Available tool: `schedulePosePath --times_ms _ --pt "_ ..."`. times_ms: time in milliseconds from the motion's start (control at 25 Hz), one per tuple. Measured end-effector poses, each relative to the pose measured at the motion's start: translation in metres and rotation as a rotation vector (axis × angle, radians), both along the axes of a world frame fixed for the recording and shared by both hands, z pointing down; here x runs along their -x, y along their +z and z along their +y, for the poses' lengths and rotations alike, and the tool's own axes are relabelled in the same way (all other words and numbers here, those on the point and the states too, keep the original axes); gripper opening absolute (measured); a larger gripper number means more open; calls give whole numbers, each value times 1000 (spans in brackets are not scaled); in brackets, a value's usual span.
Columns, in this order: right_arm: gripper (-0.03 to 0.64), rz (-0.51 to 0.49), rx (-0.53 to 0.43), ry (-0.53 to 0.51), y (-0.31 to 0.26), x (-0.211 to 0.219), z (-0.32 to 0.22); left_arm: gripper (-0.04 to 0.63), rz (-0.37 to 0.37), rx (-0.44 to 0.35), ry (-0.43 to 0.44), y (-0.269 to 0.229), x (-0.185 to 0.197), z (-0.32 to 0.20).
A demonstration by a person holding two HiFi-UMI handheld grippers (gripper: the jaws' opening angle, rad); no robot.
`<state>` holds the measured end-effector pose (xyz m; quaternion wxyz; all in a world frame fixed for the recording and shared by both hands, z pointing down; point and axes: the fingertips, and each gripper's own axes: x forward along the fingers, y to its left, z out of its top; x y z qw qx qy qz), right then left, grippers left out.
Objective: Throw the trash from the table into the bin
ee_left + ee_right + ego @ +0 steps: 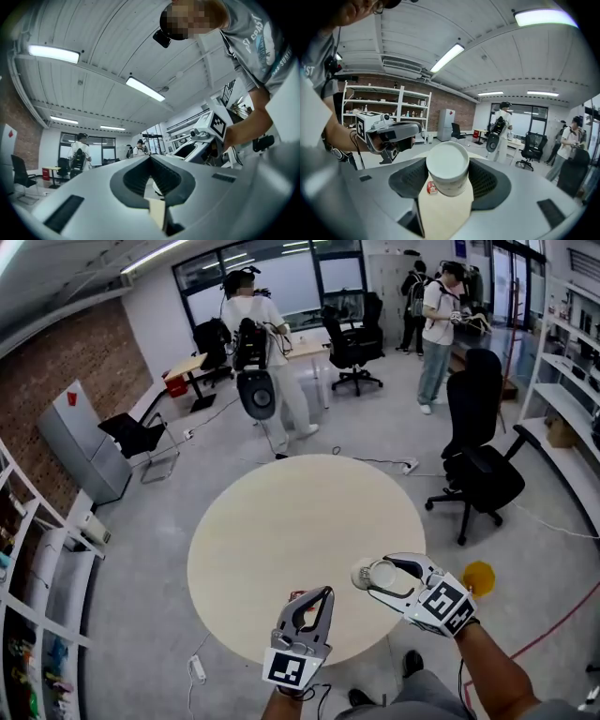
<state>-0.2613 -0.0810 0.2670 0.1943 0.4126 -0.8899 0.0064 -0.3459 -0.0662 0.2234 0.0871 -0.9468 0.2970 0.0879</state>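
Note:
My right gripper point(370, 576) is shut on a white paper cup point(373, 574) and holds it over the near right edge of the round beige table point(300, 531). In the right gripper view the cup point(447, 168) sits between the jaws, its round end toward the camera. A small red scrap point(432, 188) lies on the table below it, close to my left gripper's tips point(294, 595). My left gripper point(325, 594) hangs over the table's near edge, its jaws together with nothing in them point(151, 158). A yellow object point(478, 577) stands on the floor to the right of the table.
A black office chair point(478, 465) stands right of the table, with white shelves point(562, 418) behind it. People stand at the back of the room point(258, 343). A grey cabinet point(80, 442) is at the left, and a power strip point(197, 668) lies on the floor.

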Motion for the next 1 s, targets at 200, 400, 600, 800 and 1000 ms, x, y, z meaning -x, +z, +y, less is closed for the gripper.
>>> schedulePosePath --times_ms 200,400,600,800,1000 --pt "275 -3 23 193 16 -100 32 34 0 15 186 8 -96 10" --pt "275 -15 37 361 48 -229 67 34 -38 15 376 38 -234 24" --pt "275 -46 56 523 104 -371 98 34 -101 45 540 97 -386 43" --pt "275 -100 97 650 189 -511 115 34 -162 71 627 181 -536 49" --pt "275 -127 175 718 294 -622 120 34 -213 144 680 279 -656 42"
